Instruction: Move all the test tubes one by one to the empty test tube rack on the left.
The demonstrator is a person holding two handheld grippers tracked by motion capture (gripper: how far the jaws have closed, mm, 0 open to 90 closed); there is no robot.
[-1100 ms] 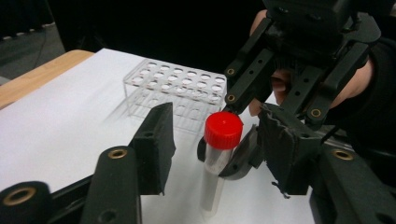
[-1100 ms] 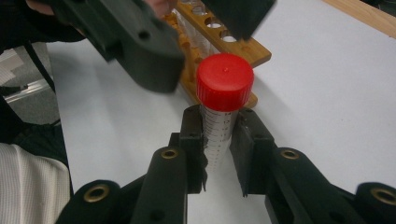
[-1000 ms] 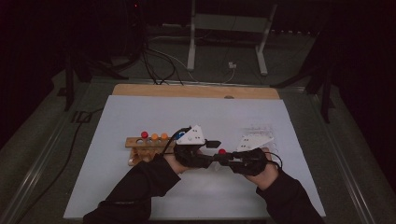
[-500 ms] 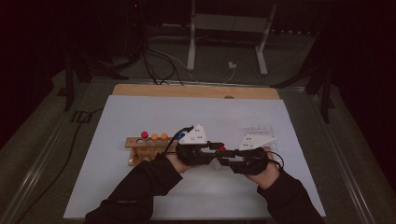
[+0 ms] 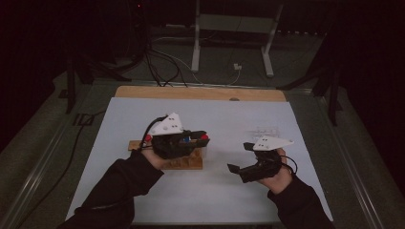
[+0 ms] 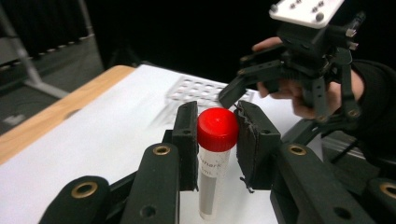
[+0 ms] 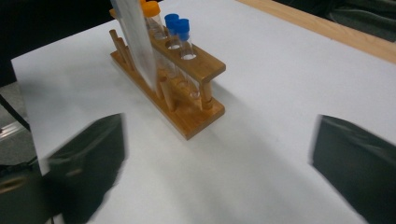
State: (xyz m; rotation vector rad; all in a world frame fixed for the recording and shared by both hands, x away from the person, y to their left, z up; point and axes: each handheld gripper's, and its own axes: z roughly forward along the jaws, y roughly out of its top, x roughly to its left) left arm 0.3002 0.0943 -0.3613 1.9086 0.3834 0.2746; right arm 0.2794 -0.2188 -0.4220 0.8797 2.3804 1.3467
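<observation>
My left gripper is shut on a clear tube with a red cap, held upright above the wooden tube rack. Its jaws have closed on the tube within the last second. The red cap sticks out past the jaws in the high view. My right gripper hovers over the white mat to the right. Its jaws have just been opening and now stand wide with nothing between them. The same gripper appears beyond the held tube in the left gripper view. The tube shows blurred before the rack.
The wooden rack holds tubes with orange caps and blue caps. A clear plastic grid rack lies on the white mat behind the right gripper. A wooden board edge borders the far side.
The two grippers were together at the middle with the tube between them. Now the right one has opened and drawn back to the right; the left one has carried the tube left and up over the rack.
</observation>
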